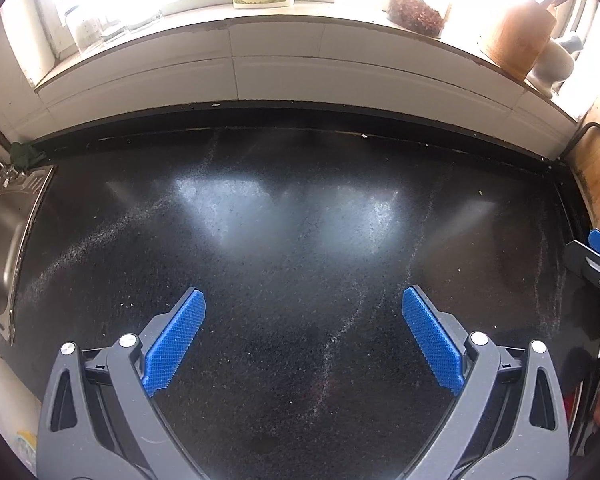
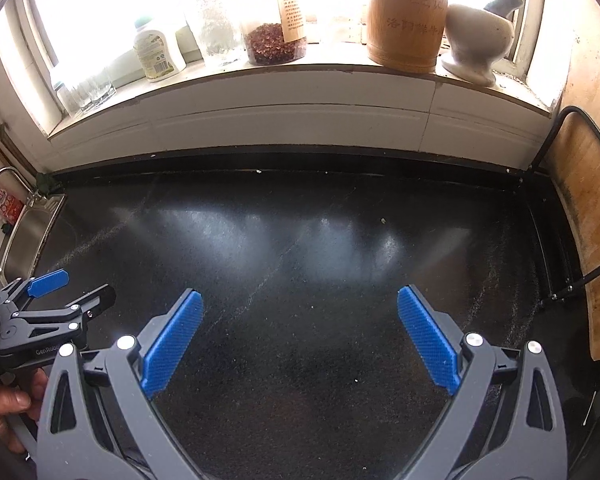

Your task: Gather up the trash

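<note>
Both claws hang over a black speckled desk (image 1: 300, 240) with nothing between their fingers. Seen from its own camera, the left claw (image 1: 304, 304) stands wide, its blue ribbed pads (image 1: 176, 340) splayed far apart above bare stone. In the right wrist view the left claw (image 2: 74, 288) shows again at the lower left, jaws parted, gripped by a hand (image 2: 4, 408). The right claw (image 2: 300, 304) is equally wide, its blue pads (image 2: 428, 340) held apart over the dark surface.

Going left to right: a steel sink (image 2: 32, 232) is set into the desk at the far left, with a curved faucet (image 2: 8, 174) behind it. On the windowsill (image 2: 260, 80) stand clear drinking glasses (image 2: 88, 88), a white plastic bottle with a barcode label (image 2: 158, 54), a tall glass jar (image 2: 216, 28), a jar of reddish-brown dried spice (image 2: 274, 44), a wooden cylindrical holder with printed characters (image 2: 406, 16), and a white stone mortar with a pestle (image 2: 480, 36). A wooden cutting board (image 2: 588, 240) leans in a black wire rack at the far right.

As for trash, only tiny scraps are visible: a small greenish crumb (image 2: 383, 221) lies on the desk right of centre, well ahead of the right claw, and pale specks (image 2: 259, 170) sit along the back edge. Faint dusty streaks cross the surface.
</note>
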Demonstrator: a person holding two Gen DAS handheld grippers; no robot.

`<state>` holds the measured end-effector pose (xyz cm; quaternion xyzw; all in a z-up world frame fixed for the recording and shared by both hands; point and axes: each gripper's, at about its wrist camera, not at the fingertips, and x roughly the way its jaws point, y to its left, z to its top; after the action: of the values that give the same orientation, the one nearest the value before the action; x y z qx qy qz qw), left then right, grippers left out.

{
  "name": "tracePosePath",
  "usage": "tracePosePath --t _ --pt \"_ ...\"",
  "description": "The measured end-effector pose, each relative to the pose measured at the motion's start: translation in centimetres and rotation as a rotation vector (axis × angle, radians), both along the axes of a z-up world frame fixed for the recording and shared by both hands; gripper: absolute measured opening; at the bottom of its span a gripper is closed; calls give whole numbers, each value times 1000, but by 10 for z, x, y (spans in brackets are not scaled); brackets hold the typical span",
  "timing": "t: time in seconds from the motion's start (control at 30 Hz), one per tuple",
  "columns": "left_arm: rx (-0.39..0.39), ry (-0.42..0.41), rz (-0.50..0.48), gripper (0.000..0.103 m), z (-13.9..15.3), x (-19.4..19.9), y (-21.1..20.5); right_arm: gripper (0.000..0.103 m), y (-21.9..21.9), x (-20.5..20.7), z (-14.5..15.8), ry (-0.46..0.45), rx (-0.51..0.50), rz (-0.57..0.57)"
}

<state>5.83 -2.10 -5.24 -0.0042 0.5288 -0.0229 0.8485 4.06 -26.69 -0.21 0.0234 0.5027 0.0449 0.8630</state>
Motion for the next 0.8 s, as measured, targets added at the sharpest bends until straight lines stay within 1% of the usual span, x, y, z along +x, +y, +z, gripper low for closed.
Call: tracePosePath --t 0.8 --pt "-1 0 -1 96 1 0 -2 95 0 -6 0 11 5 -7"
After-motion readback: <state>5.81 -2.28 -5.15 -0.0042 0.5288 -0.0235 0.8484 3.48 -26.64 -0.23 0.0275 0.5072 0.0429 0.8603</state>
